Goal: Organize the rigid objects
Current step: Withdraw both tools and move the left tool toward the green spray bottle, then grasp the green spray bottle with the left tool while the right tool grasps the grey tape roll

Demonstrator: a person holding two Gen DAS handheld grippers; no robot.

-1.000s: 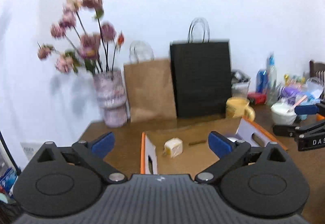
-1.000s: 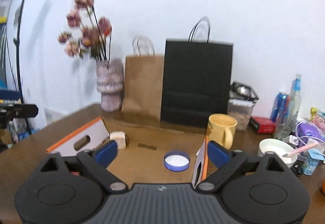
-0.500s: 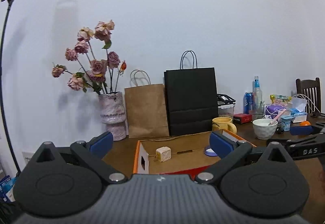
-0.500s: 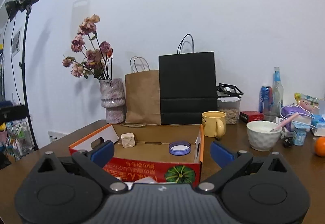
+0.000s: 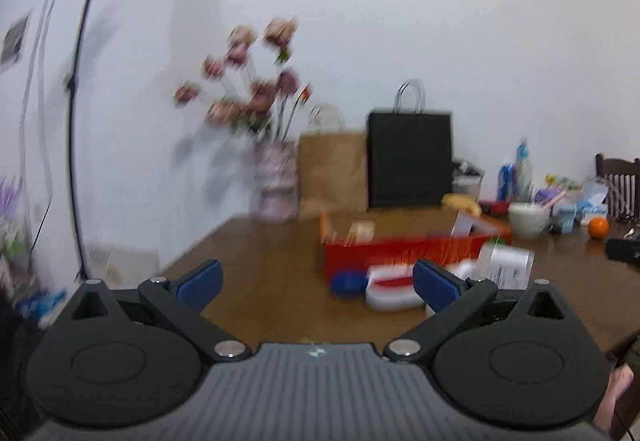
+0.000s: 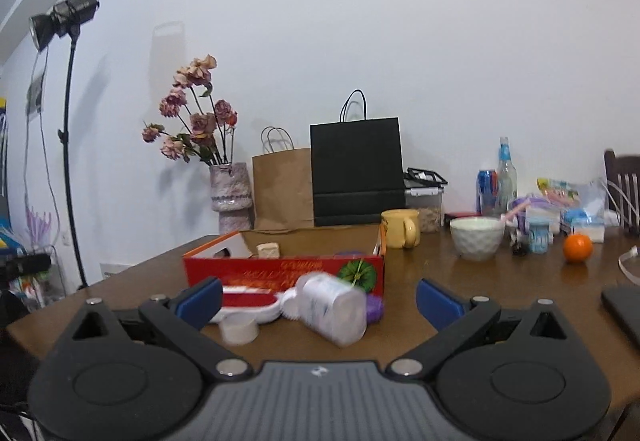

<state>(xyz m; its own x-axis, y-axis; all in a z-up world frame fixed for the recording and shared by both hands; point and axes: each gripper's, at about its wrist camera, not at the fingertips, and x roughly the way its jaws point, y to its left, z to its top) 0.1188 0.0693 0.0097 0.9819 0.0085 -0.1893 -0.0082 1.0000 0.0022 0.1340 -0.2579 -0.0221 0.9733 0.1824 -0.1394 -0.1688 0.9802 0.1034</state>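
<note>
Brown worktop (image 6: 500,293) carrying red box (image 6: 284,270), printed writing unreadable; white bottle (image 6: 332,307) lying beside; left claw (image 5: 316,279), right claw (image 6: 320,299) both gaping wide, gripping nothing.

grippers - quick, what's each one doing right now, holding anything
Left gripper: open, holding nothing.
Right gripper: open, holding nothing; the white bottle lies on the table between its fingers, ungripped.

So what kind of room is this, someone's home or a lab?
Most likely a home dining room, partly set up for filming: a brown wooden table crowded with a yellow ceramic mug and a vase of dried pink roses, plus a black studio light on a stand.
</note>
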